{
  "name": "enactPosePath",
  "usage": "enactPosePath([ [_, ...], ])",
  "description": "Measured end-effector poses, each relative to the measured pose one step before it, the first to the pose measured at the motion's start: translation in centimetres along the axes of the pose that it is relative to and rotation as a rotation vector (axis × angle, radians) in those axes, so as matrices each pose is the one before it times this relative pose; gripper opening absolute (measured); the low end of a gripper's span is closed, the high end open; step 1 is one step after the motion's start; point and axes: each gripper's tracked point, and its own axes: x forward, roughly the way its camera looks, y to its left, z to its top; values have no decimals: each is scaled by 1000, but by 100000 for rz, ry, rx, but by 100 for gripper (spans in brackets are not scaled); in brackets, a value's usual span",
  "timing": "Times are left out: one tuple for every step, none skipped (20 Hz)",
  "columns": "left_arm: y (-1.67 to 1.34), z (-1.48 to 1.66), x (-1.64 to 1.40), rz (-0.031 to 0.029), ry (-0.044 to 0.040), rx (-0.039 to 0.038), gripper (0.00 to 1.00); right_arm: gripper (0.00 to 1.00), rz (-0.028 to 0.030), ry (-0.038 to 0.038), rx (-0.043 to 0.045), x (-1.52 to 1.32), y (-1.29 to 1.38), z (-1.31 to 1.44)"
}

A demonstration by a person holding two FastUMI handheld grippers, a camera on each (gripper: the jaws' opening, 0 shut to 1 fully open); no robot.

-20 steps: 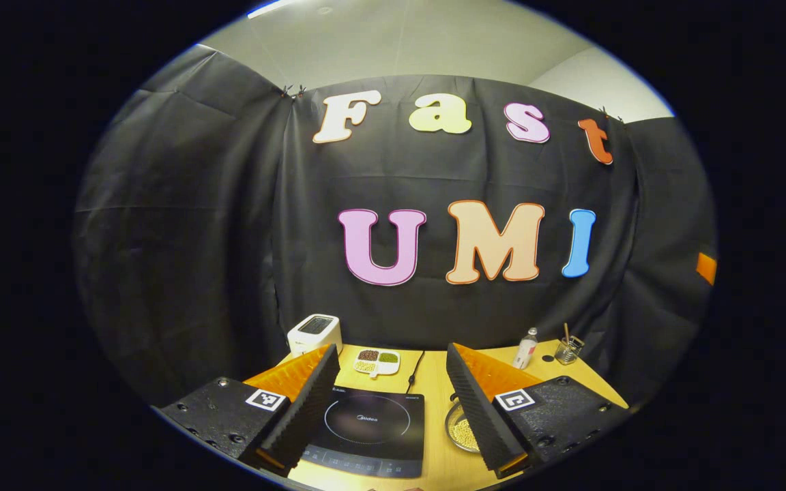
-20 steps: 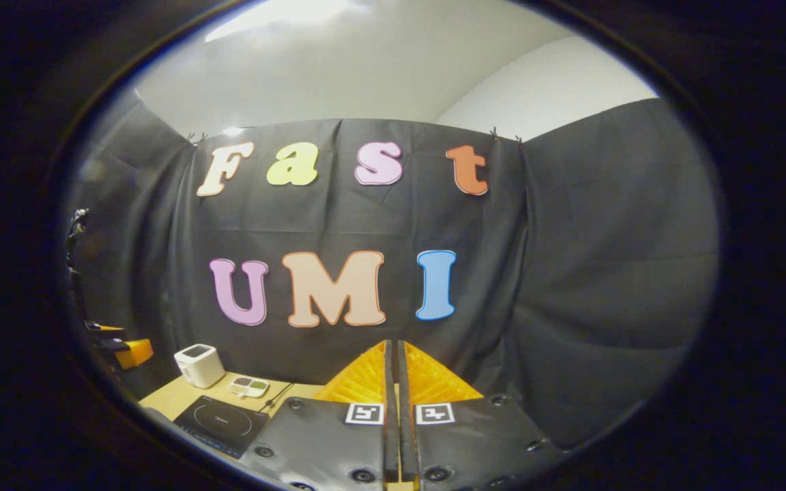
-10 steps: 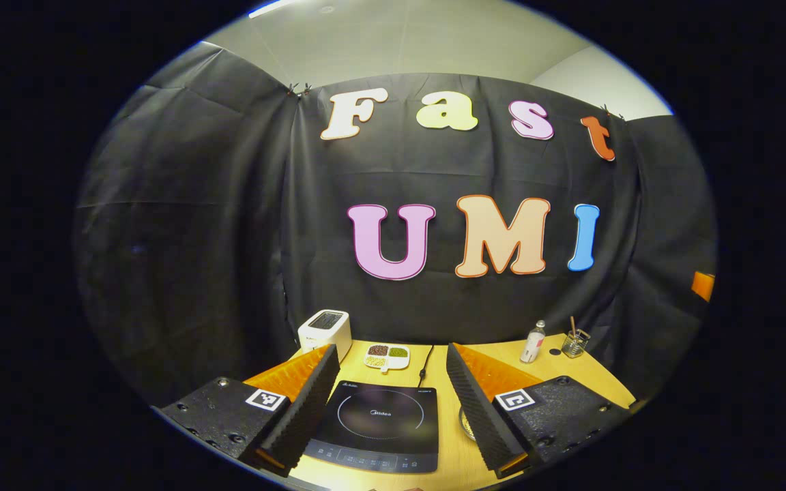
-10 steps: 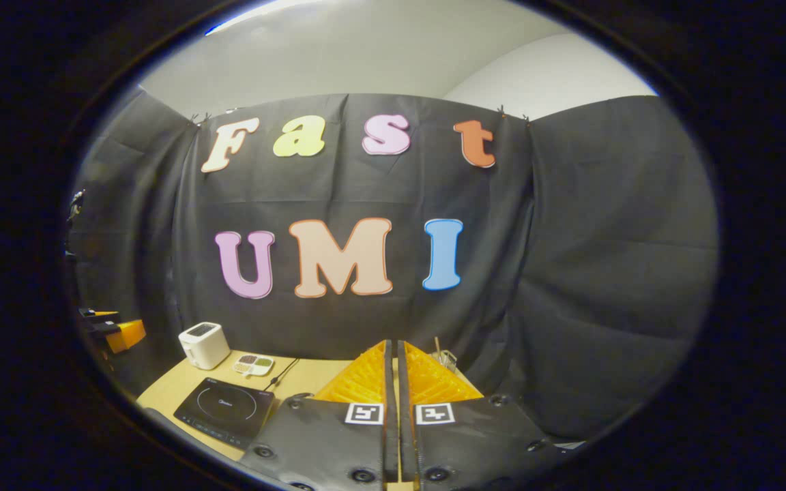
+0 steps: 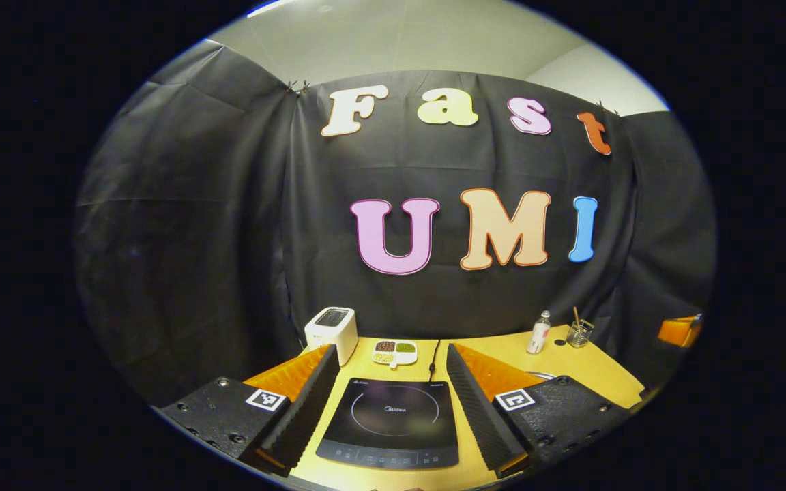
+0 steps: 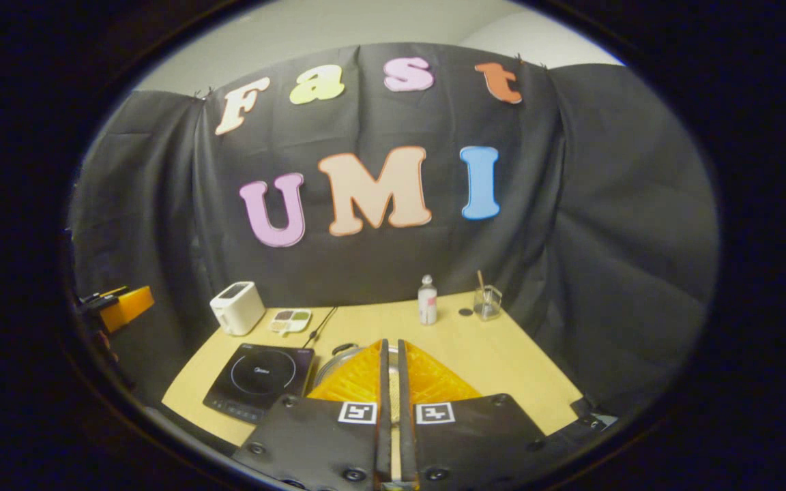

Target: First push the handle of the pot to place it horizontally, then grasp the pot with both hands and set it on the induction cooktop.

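The black induction cooktop (image 5: 389, 423) lies flat on the wooden table, between the two spread fingers of my open left gripper (image 5: 391, 349), which holds nothing. In the right gripper view the cooktop (image 6: 260, 378) sits at the lower left. Just right of it, the metal rim of the pot (image 6: 340, 356) peeks out behind my shut right gripper (image 6: 391, 343). Its orange fingers hide most of the pot, and no handle is visible. A thin edge of the pot (image 5: 540, 374) shows past the left gripper's right finger.
A white toaster (image 6: 236, 307), a divided snack dish (image 6: 289, 319) and the cooktop's cord stand at the back left. A small bottle (image 6: 427, 300) and a glass with a stick (image 6: 487, 302) stand at the back right. The wooden table (image 6: 502, 361) is bare at the right.
The right gripper view has tilted down, bringing the whole table into sight. The left gripper view has shifted left: the cooktop is now centred between its fingers and the pot has slid behind the right finger.
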Motion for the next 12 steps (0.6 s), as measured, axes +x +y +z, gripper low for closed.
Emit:
enactPosePath([
  [231, -235, -15, -352, 178, 610, 92, 7, -2, 2909, 93, 369, 263, -1274],
  [107, -176, -27, -468, -109, 453, 93, 3, -101, 3033, 330, 338, 137, -1339],
  [190, -235, -46, -425, 105, 252, 96, 7, 289, 3388, 699, 355, 383, -1243],
  [127, -255, 76, -433, 341, 141, 92, 6, 107, 3704, 859, 451, 209, -1386],
  [43, -380, 15, -439, 547, 153, 93, 5, 159, 3670, 1134, 457, 102, -1146],
  [31, -302, 74, -447, 647, 135, 93, 5, 242, 3892, 1294, 546, 161, -1100],
  [-65, -352, 155, -419, 757, 76, 93, 0, 213, 3838, 1317, 532, 15, -1149],
  [64, -181, 154, -365, 391, -101, 93, 12, 110, 3900, 1601, 409, 22, -993],
  [38, -349, 175, -318, 554, -225, 93, 5, 1167, 4636, 2131, 543, 64, -1172],
  [29, -339, 165, -275, 298, -416, 96, 0, 1477, 4176, 3249, 554, 372, -1084],
  [-27, -417, 135, -230, 621, -343, 93, 4, 1555, 3824, 3697, 470, 288, -980],
  [29, -303, 186, -153, 351, -276, 93, 4, 1394, 3586, 3669, 460, 162, -891],
])
